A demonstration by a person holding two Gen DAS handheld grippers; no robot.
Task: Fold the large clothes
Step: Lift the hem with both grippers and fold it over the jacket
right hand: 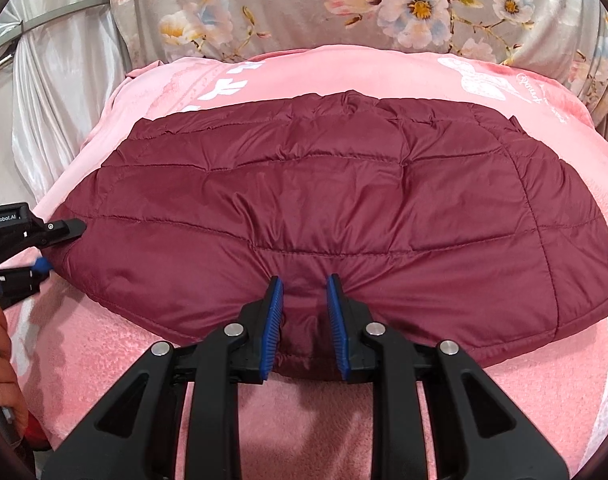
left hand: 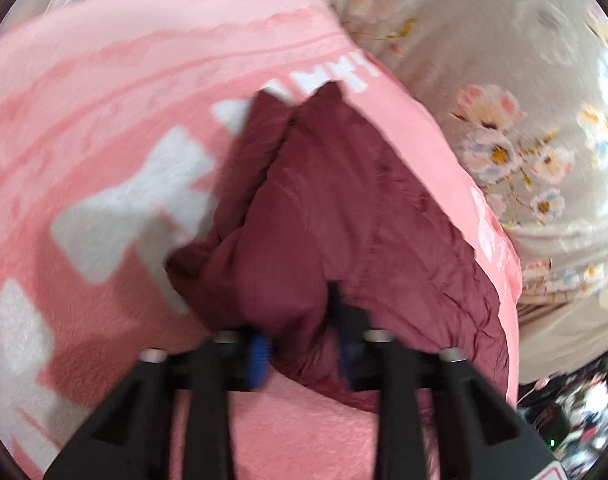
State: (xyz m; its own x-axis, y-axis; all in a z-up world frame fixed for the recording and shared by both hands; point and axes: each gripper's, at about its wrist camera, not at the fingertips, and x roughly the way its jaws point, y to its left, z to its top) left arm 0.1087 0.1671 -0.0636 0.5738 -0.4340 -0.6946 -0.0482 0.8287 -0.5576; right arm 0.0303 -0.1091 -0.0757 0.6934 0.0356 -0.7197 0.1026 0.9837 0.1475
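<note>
A dark red quilted jacket (right hand: pixel 324 200) lies folded on a pink blanket (right hand: pixel 116 344). My right gripper (right hand: pixel 304 280) is shut on the jacket's near edge, with cloth bunched between its blue pads (right hand: pixel 275 304). My left gripper (left hand: pixel 300 320) is shut on the jacket's left end (left hand: pixel 324 208), and cloth covers its fingertips; that view is blurred. The left gripper also shows at the left edge of the right wrist view (right hand: pixel 58 246), clamped on the jacket's corner.
The pink blanket (left hand: pixel 84 140) with white lettering covers the bed. A grey floral sheet (right hand: pixel 344 12) lies beyond it. White shiny curtains (right hand: pixel 56 92) hang at the left. A hand (right hand: pixel 0 360) holds the left gripper's handle.
</note>
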